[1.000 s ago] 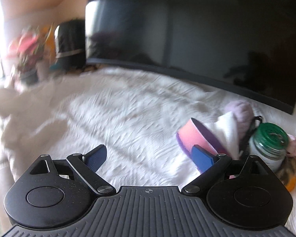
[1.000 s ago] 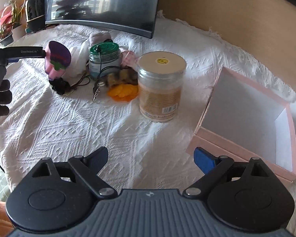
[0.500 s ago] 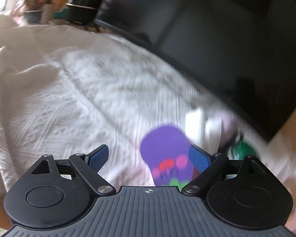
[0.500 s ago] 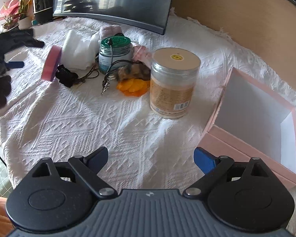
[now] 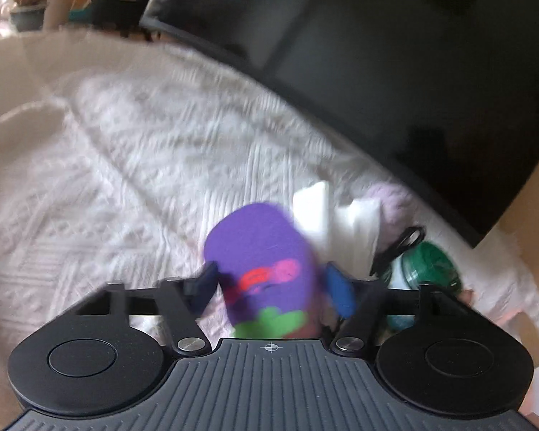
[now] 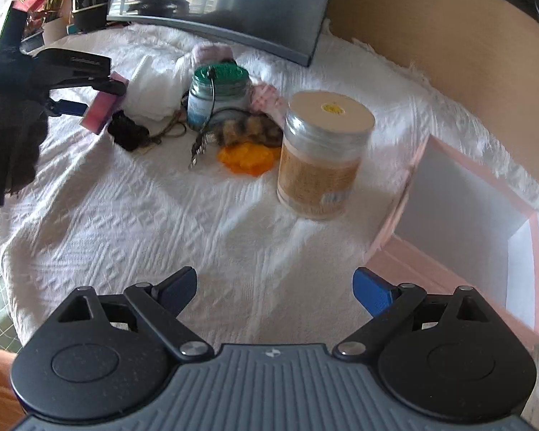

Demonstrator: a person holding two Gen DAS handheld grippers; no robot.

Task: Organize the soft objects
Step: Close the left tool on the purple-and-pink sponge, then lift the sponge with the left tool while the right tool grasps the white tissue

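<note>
My left gripper (image 5: pixel 269 287) has its blue pads closed against a purple and pink soft pad (image 5: pixel 266 262) with red, pink and green shapes on it; from the right wrist view it (image 6: pixel 102 107) sits at the left gripper's tips (image 6: pixel 90 104) at the table's left. Behind it lie a white cloth (image 6: pixel 154 86), a pale pink fluffy thing (image 6: pixel 212 52), a pink cloth (image 6: pixel 266 98), a brown furry item (image 6: pixel 248 131) and an orange soft piece (image 6: pixel 246 158). My right gripper (image 6: pixel 275 289) is open and empty over the white tablecloth.
An open pink box (image 6: pixel 485 215) with a white inside stands at the right. A big lidded jar (image 6: pixel 321 158) and a green-lidded jar (image 6: pixel 219 97) stand mid-table, with keys and a black cord (image 6: pixel 127 134). A dark monitor (image 6: pixel 233 3) and plants (image 6: pixel 43 3) stand at the back.
My left gripper moved onto the purple and pink pad and its fingers closed in around it. My right gripper drifted a little closer to the jars and stayed open.
</note>
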